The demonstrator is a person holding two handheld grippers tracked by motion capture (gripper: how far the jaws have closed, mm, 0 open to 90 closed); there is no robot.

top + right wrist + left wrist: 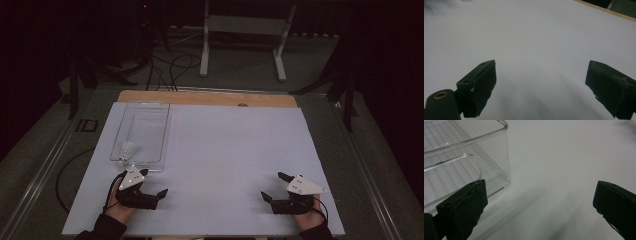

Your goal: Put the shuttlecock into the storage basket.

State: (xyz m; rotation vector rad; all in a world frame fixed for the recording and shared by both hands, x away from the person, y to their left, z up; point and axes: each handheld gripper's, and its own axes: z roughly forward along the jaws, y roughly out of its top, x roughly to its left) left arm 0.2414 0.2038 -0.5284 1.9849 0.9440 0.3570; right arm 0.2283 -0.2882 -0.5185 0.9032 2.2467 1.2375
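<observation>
The left tongs (pixel 154 182) rest low at the near left of the surface (pixel 225 150), jaws spread wide and holding nothing — in the left gripper view the two black jaws stand far apart with only bare white sheet between them. The person's left hand (pixel 117 200) grips them from behind, a dark sleeve showing at the near edge. The right tongs (pixel 276 186) sit at the near right, well apart from the left pair, and they too gape wide with nothing between the jaws (the right gripper view shows plain white surface beyond them). The right hand (pixel 307 216) holds them from the near side.

Just beyond the left tongs lies a clear plastic bin (pixel 165 135), a long ribbed container running from near to far along the left side of the surface; its near right corner comes close to the left jaw in the left gripper view (pixel 499 152). Inside the bin, at its near end, sits a white shuttlecock (pixel 127 149) — small, and too blurred to tell how it is lying. A strip of bare wood (pixel 200 97) shows along the far edge of the surface.
</observation>
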